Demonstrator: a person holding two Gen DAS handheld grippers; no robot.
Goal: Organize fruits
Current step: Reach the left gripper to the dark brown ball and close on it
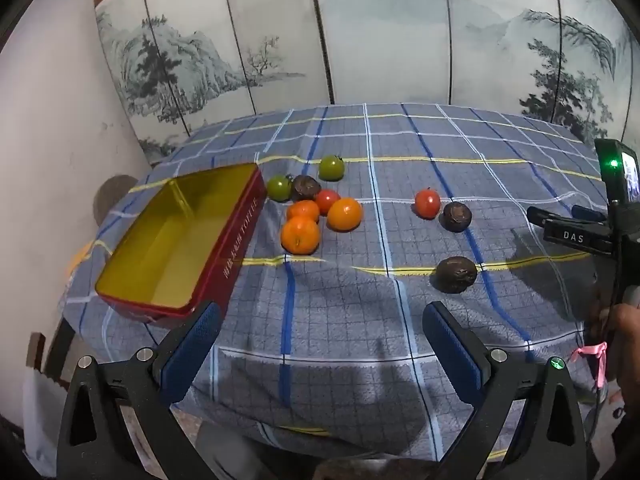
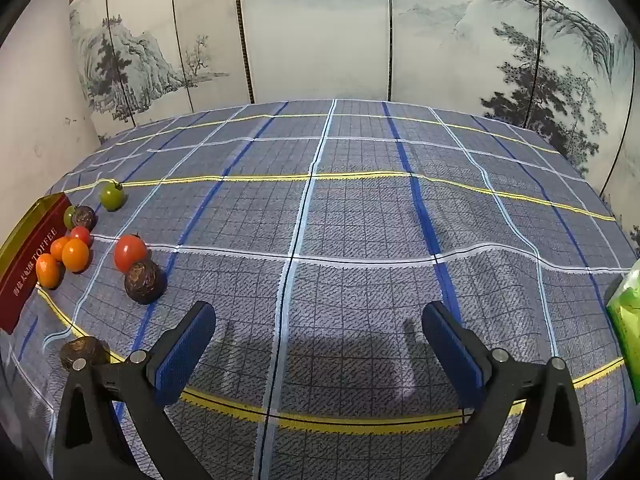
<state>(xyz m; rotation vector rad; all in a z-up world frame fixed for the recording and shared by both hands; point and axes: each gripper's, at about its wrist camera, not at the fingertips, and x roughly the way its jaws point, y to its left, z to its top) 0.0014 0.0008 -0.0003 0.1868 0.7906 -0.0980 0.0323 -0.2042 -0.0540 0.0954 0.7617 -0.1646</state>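
Observation:
An empty red tin (image 1: 172,248) with a gold inside lies at the left of the table; its red side (image 2: 28,264) shows in the right wrist view. Beside it cluster three oranges (image 1: 300,234), two green tomatoes (image 1: 331,167), a red tomato (image 1: 327,201) and a dark wrinkled fruit (image 1: 305,187). Further right lie another red tomato (image 1: 427,202) (image 2: 130,253) and two dark fruits (image 1: 457,216) (image 1: 456,274). My left gripper (image 1: 322,320) hangs open over the cloth, nothing between its fingers. My right gripper (image 2: 318,320) is open too, above bare cloth.
A blue checked cloth (image 2: 360,220) covers the table, with a painted folding screen (image 1: 380,40) behind. A green packet (image 2: 628,328) sits at the right edge. The right gripper's body (image 1: 600,232) and a hand (image 1: 624,332) show at the right of the left wrist view.

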